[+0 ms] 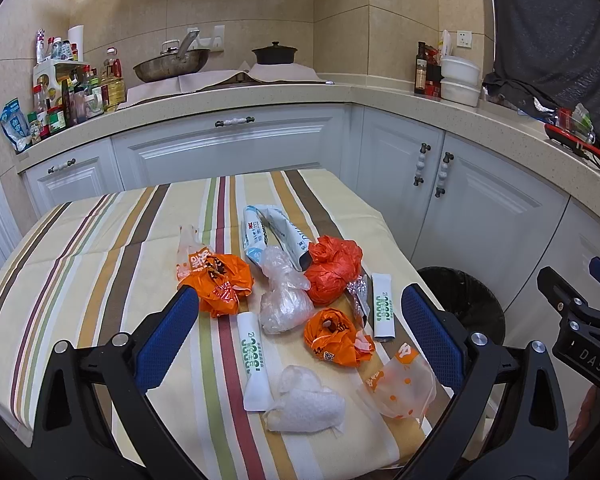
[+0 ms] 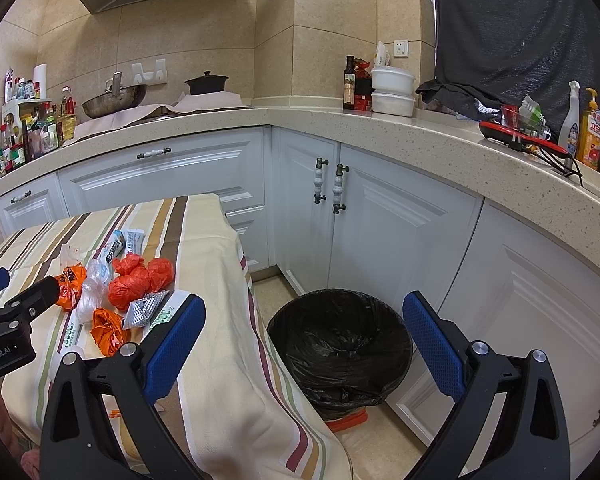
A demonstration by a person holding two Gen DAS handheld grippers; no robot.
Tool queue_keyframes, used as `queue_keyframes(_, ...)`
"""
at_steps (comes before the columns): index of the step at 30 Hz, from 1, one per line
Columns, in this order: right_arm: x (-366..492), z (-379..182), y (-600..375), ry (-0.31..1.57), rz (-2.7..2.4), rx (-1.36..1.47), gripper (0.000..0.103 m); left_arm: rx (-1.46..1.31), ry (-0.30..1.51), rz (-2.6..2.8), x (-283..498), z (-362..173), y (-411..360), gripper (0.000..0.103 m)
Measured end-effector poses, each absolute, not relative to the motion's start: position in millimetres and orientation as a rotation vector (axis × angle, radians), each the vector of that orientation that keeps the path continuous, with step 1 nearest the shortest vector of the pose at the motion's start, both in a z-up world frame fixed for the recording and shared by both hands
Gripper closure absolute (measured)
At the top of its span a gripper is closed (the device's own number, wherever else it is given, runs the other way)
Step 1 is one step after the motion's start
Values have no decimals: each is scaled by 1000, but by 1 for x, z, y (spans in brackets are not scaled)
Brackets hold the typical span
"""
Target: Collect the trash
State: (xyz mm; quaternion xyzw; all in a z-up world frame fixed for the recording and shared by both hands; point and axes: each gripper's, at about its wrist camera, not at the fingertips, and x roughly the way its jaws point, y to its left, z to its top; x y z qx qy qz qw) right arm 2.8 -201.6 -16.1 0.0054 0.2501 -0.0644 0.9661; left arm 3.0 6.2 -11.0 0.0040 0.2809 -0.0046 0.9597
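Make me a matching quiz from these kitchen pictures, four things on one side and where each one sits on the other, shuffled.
Things:
1. trash bin
2. red crumpled bag
3. black pot
4. yellow soap bottle

Places:
A. on the stove, far counter
B. on the floor beside the table
C. on the striped tablecloth
D. on the right counter, near a spray bottle

Pairs: 1-B, 2-C, 3-A, 4-D

Trash scattered on our striped bench

Our left gripper hangs wide open above orange bags, clear bags and white sachets; bin beside.
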Motion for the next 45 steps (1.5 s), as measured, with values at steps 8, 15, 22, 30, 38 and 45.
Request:
queue_keyframes(8,2,-14,-203,506,-131,12,7,9,570,-10,3,-11,6,4)
queue_keyframes(15,2,-16,-202,506,-130,12,7,9,571,-10,3,-10,5,4)
queue_keyframes(22,2,-16,-202,507,-131,12,7,9,572,-10,3,-11,5,4)
queue_keyframes(30,3,-16,-201,507,-131,12,7,10,574,-11,2,-12,3,4)
queue_keyframes(38,3,-15,-201,511,-126,15,7,13,577,-8,2,-12,3,4)
queue_keyframes(45,5,-35,-194,538,-83,17,7,24,601,3,-2,-25,13,4)
